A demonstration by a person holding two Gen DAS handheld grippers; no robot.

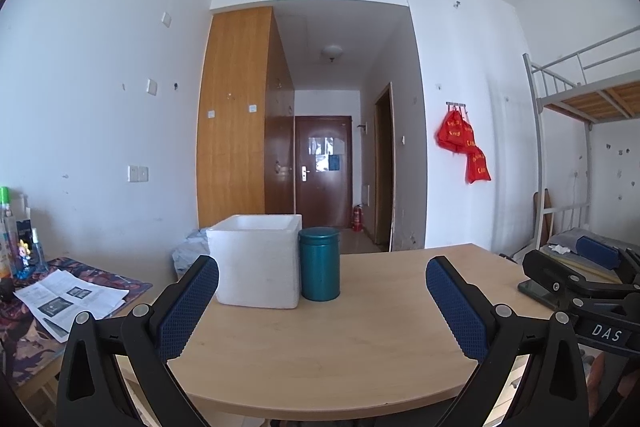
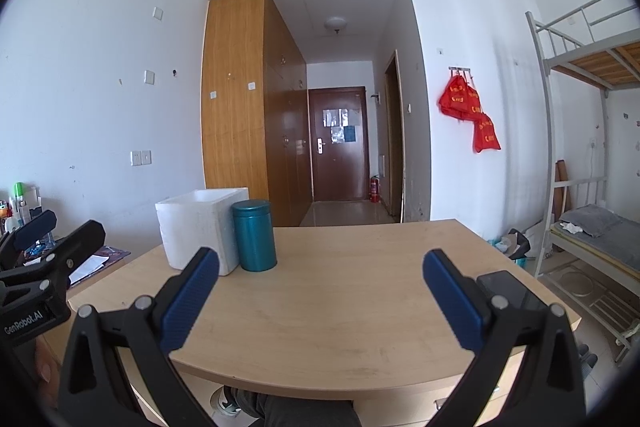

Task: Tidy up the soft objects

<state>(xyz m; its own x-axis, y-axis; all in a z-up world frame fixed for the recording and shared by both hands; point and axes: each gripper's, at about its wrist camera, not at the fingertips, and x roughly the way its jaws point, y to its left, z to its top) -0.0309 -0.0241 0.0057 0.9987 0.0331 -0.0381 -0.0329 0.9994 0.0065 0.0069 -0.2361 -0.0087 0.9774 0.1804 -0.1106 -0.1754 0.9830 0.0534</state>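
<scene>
- Left wrist view: we hold the left gripper [image 1: 322,283] low in the frame with its two blue-padded fingers [image 1: 188,307] spread wide and nothing between them.
- Past them, left of centre, a white foam box [image 1: 256,261] stands on the wooden table [image 1: 360,339], with a teal tin [image 1: 319,263] touching its right side.
- At the right edge we see our right gripper [image 1: 580,279] over a dark phone [image 1: 534,289].
- Papers [image 1: 68,297] lie at the lower left.
- Right wrist view: our right gripper [image 2: 320,277] is likewise wide open and empty above the table [image 2: 360,307].
- The box [image 2: 200,231] and tin [image 2: 254,235] sit left of centre; we see no soft item on the table.
- Red bags [image 2: 470,115] hang on the wall at the right.
</scene>
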